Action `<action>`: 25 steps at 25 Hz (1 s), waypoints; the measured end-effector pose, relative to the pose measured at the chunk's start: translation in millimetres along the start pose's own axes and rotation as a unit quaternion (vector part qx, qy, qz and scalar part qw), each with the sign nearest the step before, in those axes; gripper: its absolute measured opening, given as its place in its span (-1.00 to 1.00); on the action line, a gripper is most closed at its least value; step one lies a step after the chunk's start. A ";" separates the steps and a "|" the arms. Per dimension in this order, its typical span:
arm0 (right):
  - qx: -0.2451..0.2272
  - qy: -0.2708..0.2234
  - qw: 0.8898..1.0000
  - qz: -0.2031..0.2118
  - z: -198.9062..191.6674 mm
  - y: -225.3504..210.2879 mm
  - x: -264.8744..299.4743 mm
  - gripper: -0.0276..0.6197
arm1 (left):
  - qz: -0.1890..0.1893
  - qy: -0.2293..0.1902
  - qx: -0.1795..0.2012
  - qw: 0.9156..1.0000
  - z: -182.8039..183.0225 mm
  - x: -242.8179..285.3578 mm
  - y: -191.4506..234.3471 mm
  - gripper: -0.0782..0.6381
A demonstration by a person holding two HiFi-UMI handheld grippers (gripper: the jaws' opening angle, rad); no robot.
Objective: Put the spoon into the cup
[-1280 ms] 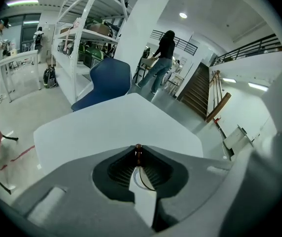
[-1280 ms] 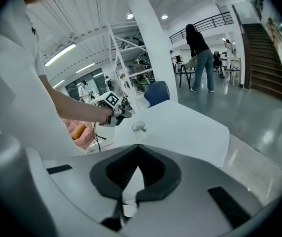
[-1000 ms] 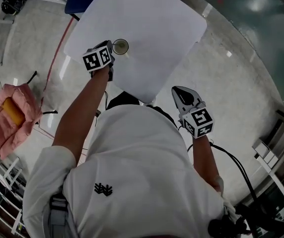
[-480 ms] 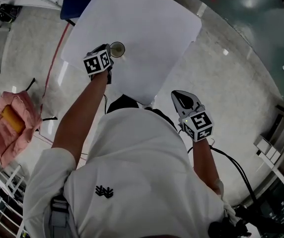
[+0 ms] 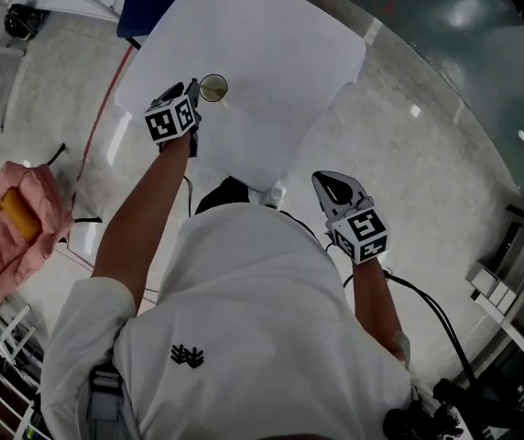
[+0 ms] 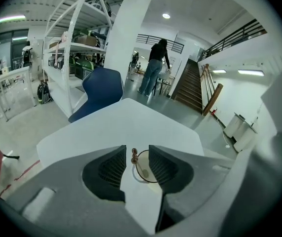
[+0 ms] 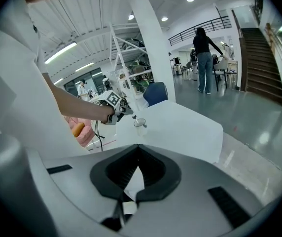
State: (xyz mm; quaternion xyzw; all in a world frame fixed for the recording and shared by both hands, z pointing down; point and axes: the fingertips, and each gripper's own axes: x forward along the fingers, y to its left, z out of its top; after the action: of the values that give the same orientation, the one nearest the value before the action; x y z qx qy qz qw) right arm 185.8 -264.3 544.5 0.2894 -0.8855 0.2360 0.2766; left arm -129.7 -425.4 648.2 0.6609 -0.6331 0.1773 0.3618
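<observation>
L gripper (image 6: 137,149): jaws opening, wide apart now, pads gripping nothing. The spoon (image 6: 134,155) shows in the gap btwn the tips, nearer the 9 o'clock jaw. I can't tell if it touches that pad; it looks just clear. Its beaded brown handle end pokes up at approx 11 o'clock of the cup (image 6: 142,169), with the shaft slanting down inside. So the spoon stands in the cup, leaning on the rim. The cup is clear, upright, and sits right beyond the jaw tips.

In head view the cup is at 1–2 o'clock of the L gripper's marker cube. It sits on the white table (image 5: 271,53), at approx 8 o'clock from the tabletop's centre and not far from that edge.

R gripper (image 7: 138,147): jaws closed together, nothing in them. It is held off the table at approx 5 o'clock of it, beside the person's torso, and looks idle.

Step, as I read it: the release. The spoon is in, so the task is all but done.

Next move needs the L gripper backed off toward 6 o'clock, jaws kept wide. The handle is close to the 9 o'clock jaw, and a sideways drift could hook it. A cup that light prob. tips easily.
</observation>
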 end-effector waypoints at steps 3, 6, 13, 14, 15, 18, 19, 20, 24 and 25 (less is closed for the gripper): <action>-0.011 -0.009 1.000 0.011 -5.1 7.7 -6.1 -0.89 | 0.005 -0.017 0.004 1.000 -2.2 -24.8 -3.4 -0.40; -0.026 -0.011 0.999 0.032 -14.7 19.9 -12.4 -0.89 | 0.006 -0.035 -0.004 0.999 -11.8 -57.9 -7.2 -0.40; -0.056 -0.015 0.994 0.093 -43.6 45.2 -16.6 -0.89 | -0.030 -0.069 -0.015 0.997 -45.8 -157.1 -46.7 -0.67; -0.060 -0.012 0.993 0.101 -48.8 51.1 -17.6 -0.89 | -0.044 -0.069 -0.016 0.997 -55.3 -173.2 -54.3 -0.70; -0.065 -0.010 0.992 0.108 -52.4 55.8 -18.7 -0.89 | -0.060 -0.068 -0.020 0.996 -63.4 -187.8 -62.6 -0.72; -0.080 -0.009 0.990 0.119 -56.6 67.5 -18.2 -0.89 | -0.117 -0.067 -0.039 0.990 -79.5 -223.0 -84.9 -0.75; -0.082 -0.010 0.989 0.120 -58.1 73.3 -19.0 -0.89 | -0.132 -0.066 -0.041 0.988 -86.2 -233.3 -90.6 -0.75; -0.083 -0.011 0.989 0.121 -59.6 79.4 -20.6 -0.89 | -0.144 -0.062 -0.037 0.987 -94.3 -242.2 -96.1 -0.75; -0.092 -0.014 0.989 0.115 -61.0 99.4 -24.9 -0.89 | -0.190 -0.033 0.027 0.981 -126.3 -263.2 -126.1 -0.75; -0.093 -0.014 0.989 0.113 -61.8 105.8 -25.2 -0.89 | -0.203 -0.031 0.046 0.978 -131.6 -270.5 -133.8 -0.75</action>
State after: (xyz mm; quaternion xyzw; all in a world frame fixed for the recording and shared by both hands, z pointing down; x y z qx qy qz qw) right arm 156.7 -142.7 546.9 0.1637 -0.9345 0.1783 0.2612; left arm -7.7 -149.8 515.8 0.7968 -0.4875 0.1085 0.3401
